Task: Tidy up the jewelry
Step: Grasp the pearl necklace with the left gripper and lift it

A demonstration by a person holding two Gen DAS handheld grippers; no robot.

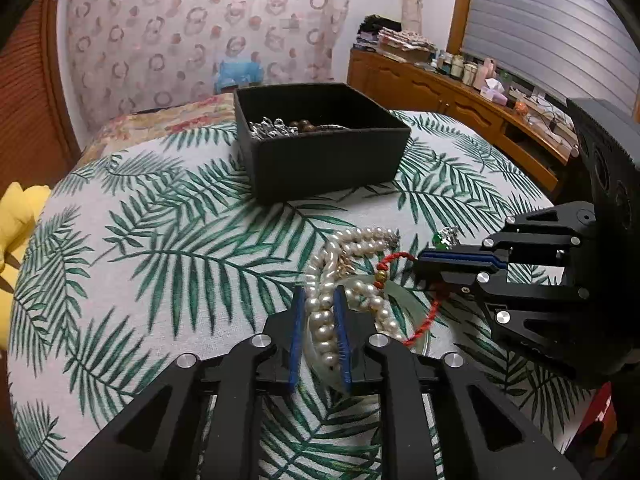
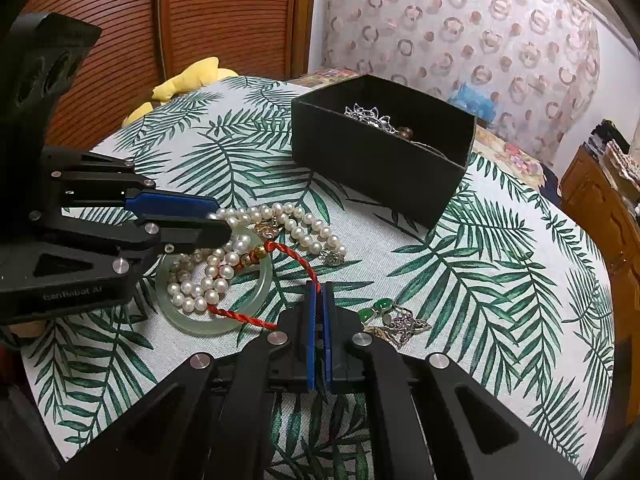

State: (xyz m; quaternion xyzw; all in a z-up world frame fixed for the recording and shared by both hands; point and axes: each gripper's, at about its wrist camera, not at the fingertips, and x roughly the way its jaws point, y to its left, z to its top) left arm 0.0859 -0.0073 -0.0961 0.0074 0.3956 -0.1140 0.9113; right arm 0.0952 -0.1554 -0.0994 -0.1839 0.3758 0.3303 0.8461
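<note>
Pearl strands (image 1: 326,312) lay bunched between the blue pads of the left gripper (image 1: 319,300), which was clamped around them, over a pale green bangle (image 2: 256,292) on the palm-leaf tablecloth (image 1: 160,248). The right gripper (image 2: 319,292) was pinched tight on a red cord (image 2: 296,258) that ran back through the bangle. Green-stone earrings (image 2: 384,312) sat just beside the right gripper. Farther back, a black box (image 1: 320,152) held silver pieces and brown beads.
</note>
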